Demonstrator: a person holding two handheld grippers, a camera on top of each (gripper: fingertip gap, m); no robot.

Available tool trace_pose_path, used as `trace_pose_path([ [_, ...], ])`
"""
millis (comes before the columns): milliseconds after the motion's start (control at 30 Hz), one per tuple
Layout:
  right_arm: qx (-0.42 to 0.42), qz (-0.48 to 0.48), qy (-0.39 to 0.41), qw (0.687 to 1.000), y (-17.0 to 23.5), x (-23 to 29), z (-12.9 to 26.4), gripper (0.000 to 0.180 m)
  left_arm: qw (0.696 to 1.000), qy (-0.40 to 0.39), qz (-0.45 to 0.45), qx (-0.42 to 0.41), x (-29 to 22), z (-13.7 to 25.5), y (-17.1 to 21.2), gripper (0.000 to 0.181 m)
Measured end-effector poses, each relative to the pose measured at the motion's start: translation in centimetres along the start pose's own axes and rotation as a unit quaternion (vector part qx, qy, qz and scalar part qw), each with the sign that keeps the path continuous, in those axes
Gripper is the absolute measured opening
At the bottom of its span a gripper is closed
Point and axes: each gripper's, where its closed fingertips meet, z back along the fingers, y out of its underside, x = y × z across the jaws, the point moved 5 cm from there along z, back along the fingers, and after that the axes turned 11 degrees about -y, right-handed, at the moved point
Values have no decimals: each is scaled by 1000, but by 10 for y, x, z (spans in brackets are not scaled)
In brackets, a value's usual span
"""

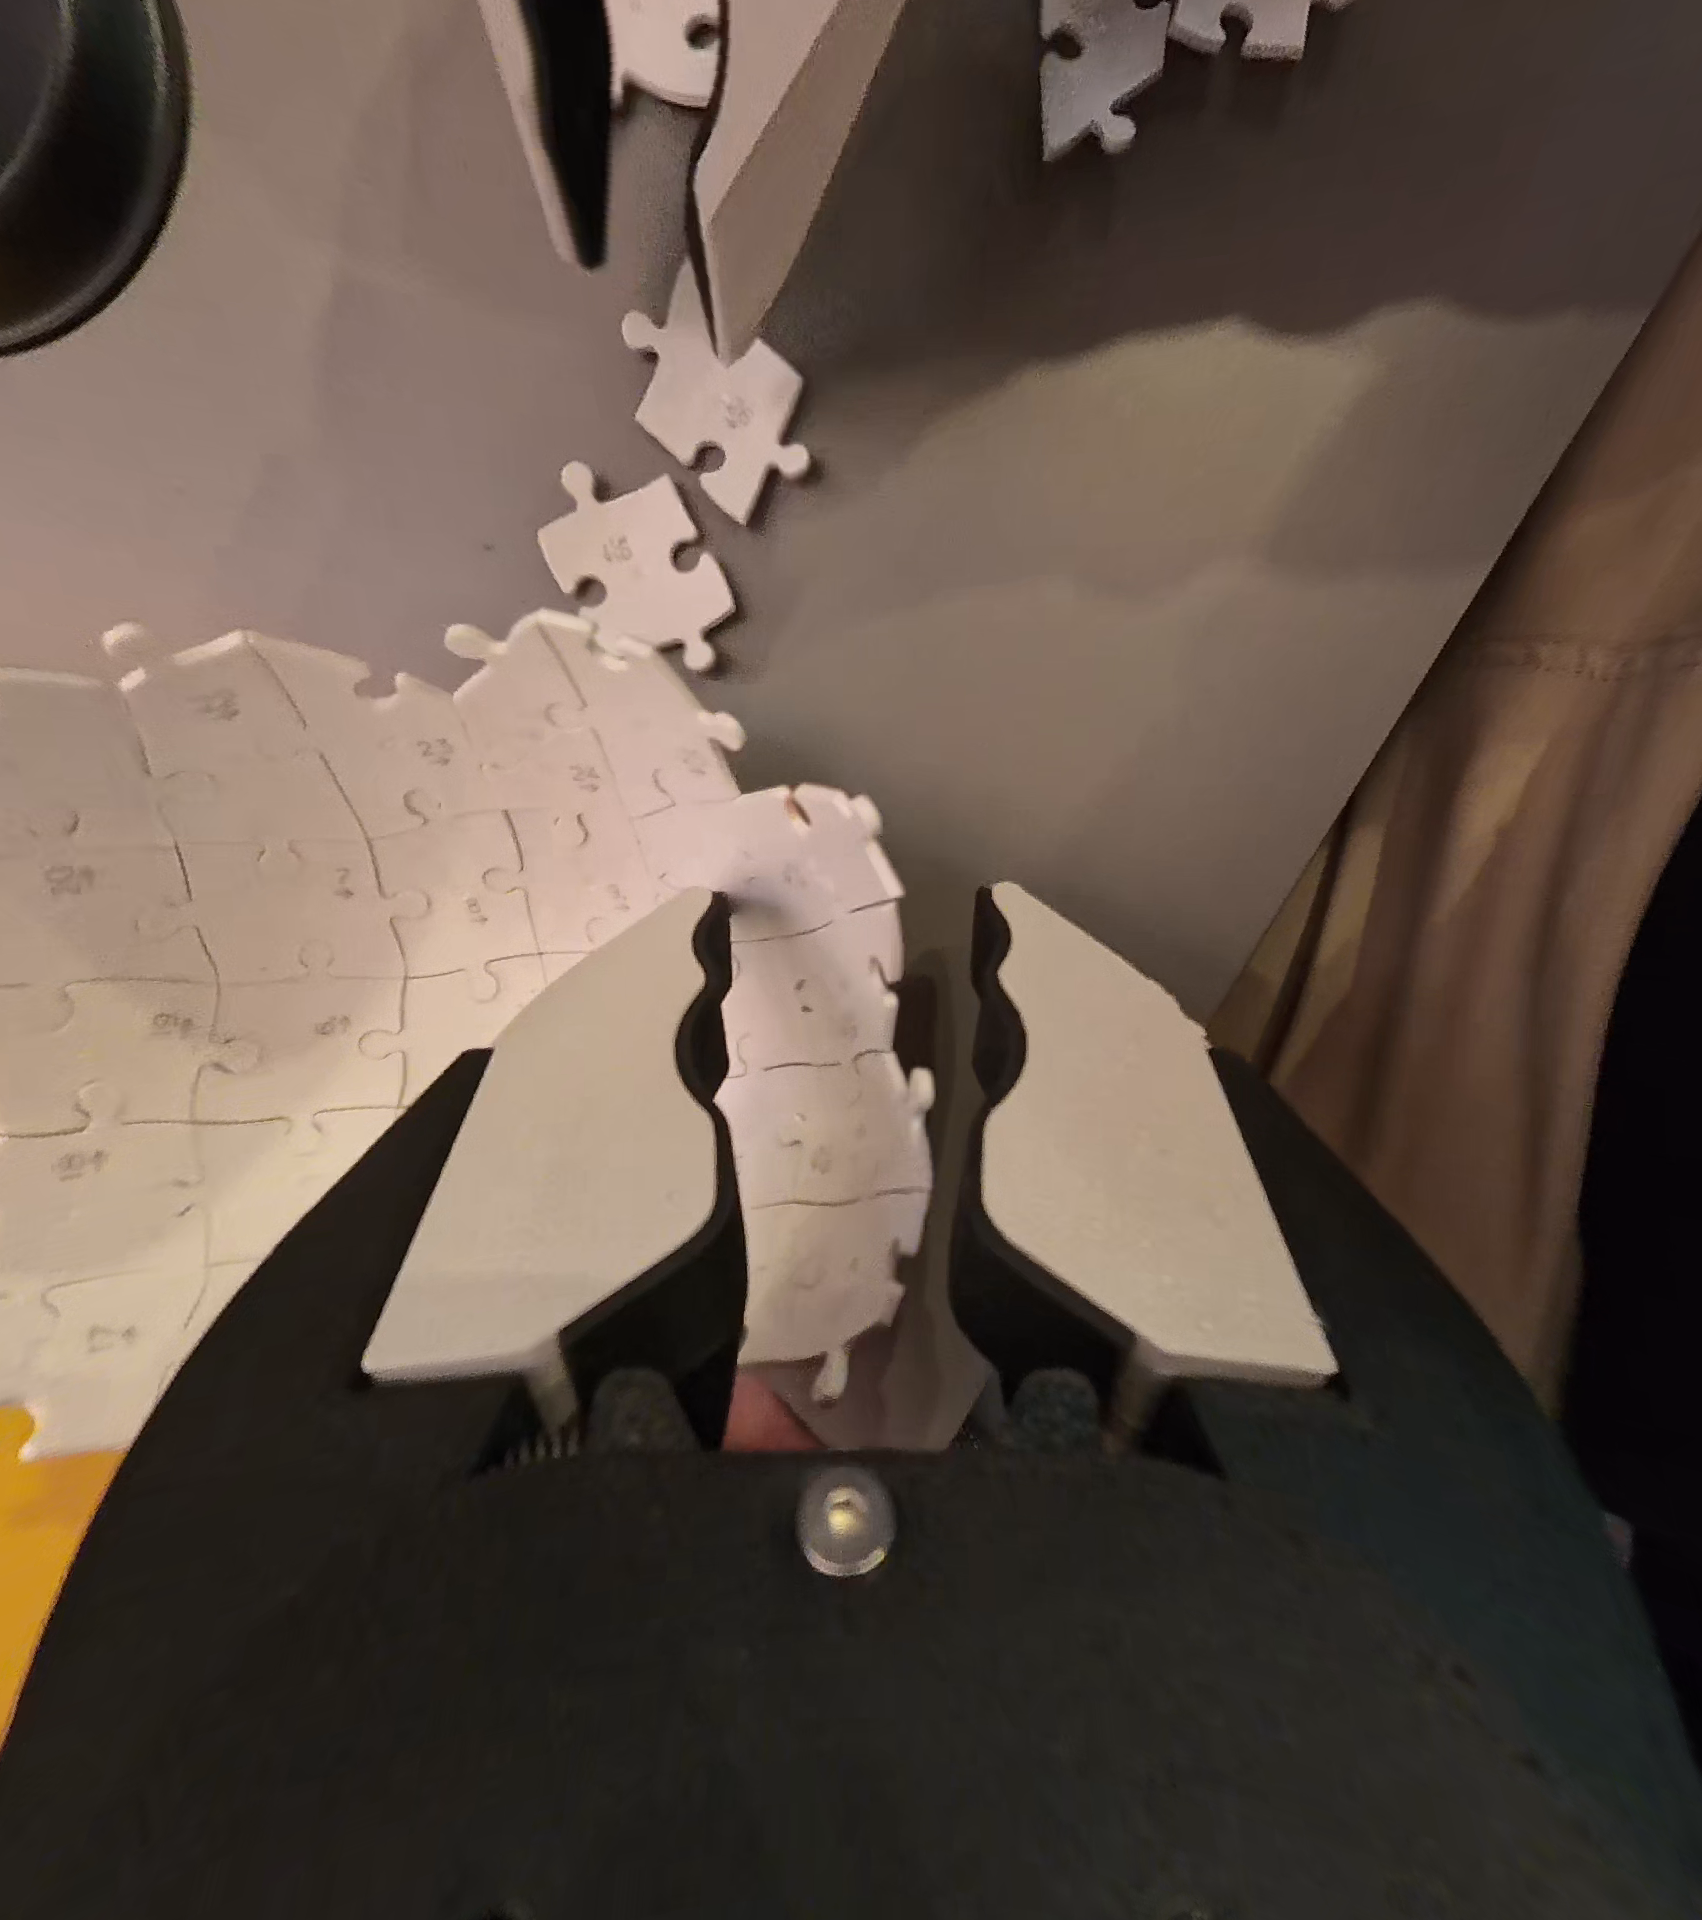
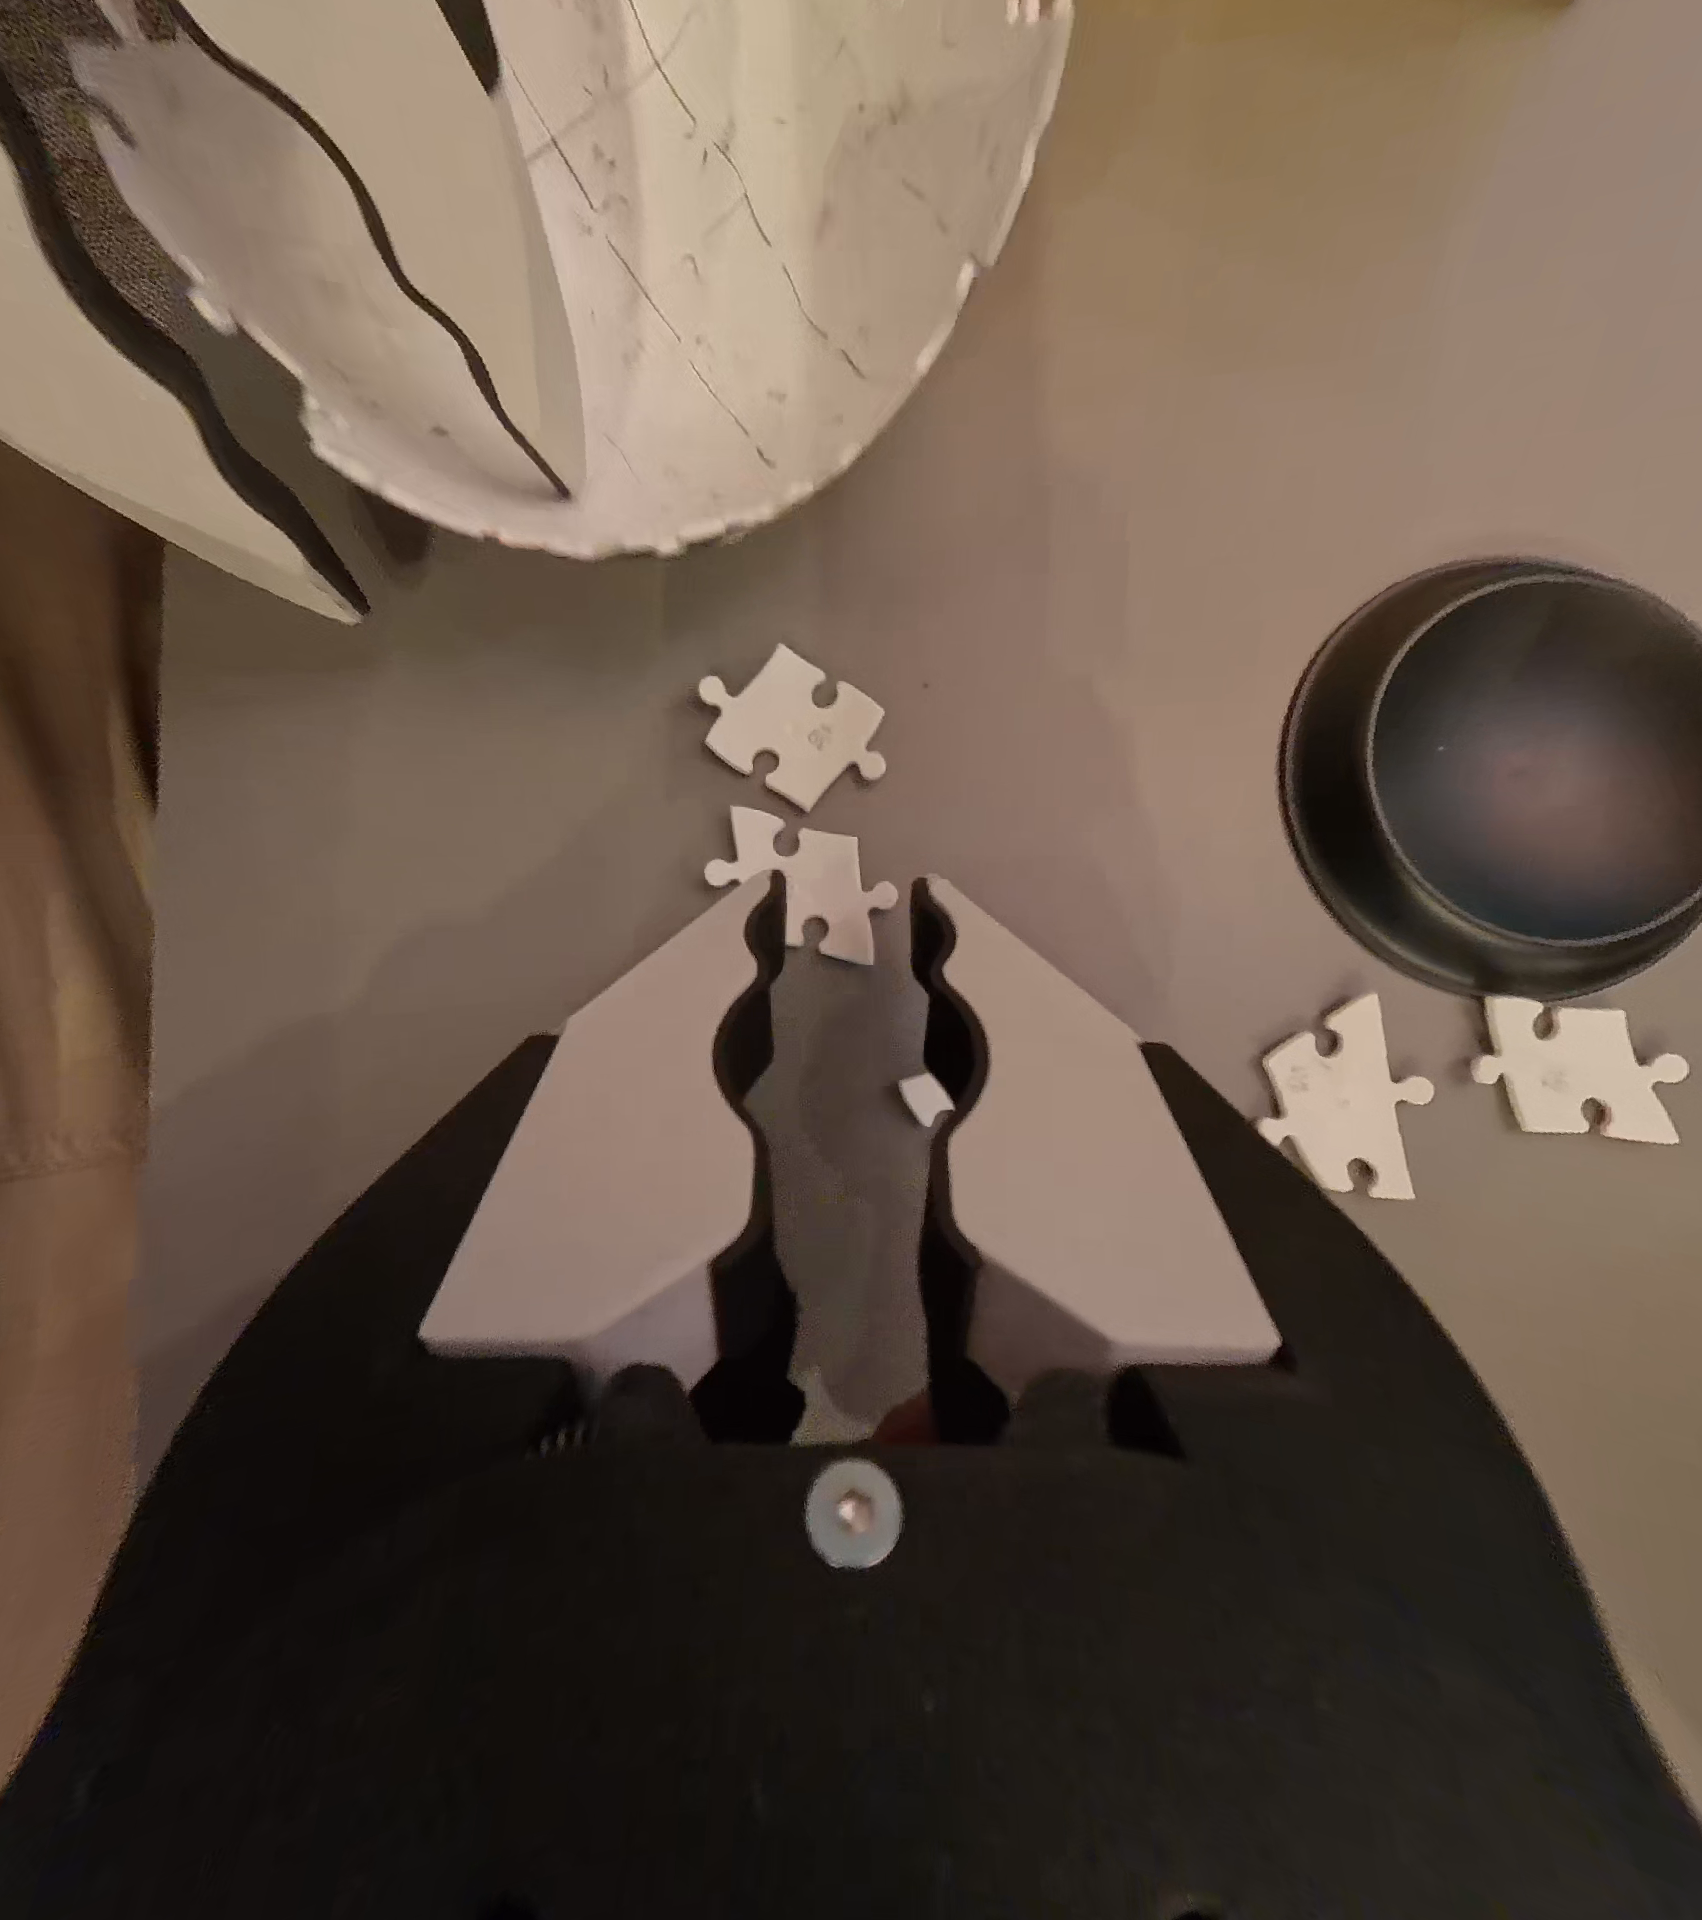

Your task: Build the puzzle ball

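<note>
- The white, curved, partly assembled puzzle ball shell point(image 1: 307, 935) rests on the grey bench point(image 1: 1086, 623); its rim passes between the left gripper point(image 1: 847, 914) fingers
- Left gripper fingers stand parted, with a gap on both sides of the shell rim; the rim lies close to the left-hand finger point(image 1: 598, 1122), contact cannot be confirmed
- In the right wrist view the shell point(image 2: 774, 260) occupies the top of the picture, with the left gripper at its left side
- Right gripper point(image 2: 849, 894) fingers stand parted, holding nothing, directly over a loose white puzzle piece point(image 2: 816, 883) lying flat on the bench
- A second loose white piece point(image 2: 795, 727) lies just beyond it, between the first piece and the shell
- A black round bowl-shaped stand point(image 2: 1522, 790) sits on the bench point(image 2: 1190, 416) to the right, well apart from the shell
- Two more white pieces point(image 2: 1346, 1101) point(image 2: 1574, 1075) lie just beside the stand
- Tan fabric point(image 1: 1553, 831) borders the bench edge
</note>
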Motion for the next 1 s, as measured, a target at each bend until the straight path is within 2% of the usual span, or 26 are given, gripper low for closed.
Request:
trace_pose_path([
  [33,-3,5,-2,1000,-3,2,1,23,1000,2,-2,0,-1,-1,1,44],
  [300,-2,26,-26,999,-7,21,-4,24,1000,10,-14,8,-4,-3,2,45],
  [500,-66,63,-69,993,-38,48,0,17,1000,9,-22,19,-5,-4,0,46],
  [733,-52,85,-81,992,-39,65,-28,14,999,5,-28,20,-5,-4,0,46],
  [1000,-44,81,-78,993,-36,66,-39,11,999,-1,-32,3,-4,2,-1,49],
])
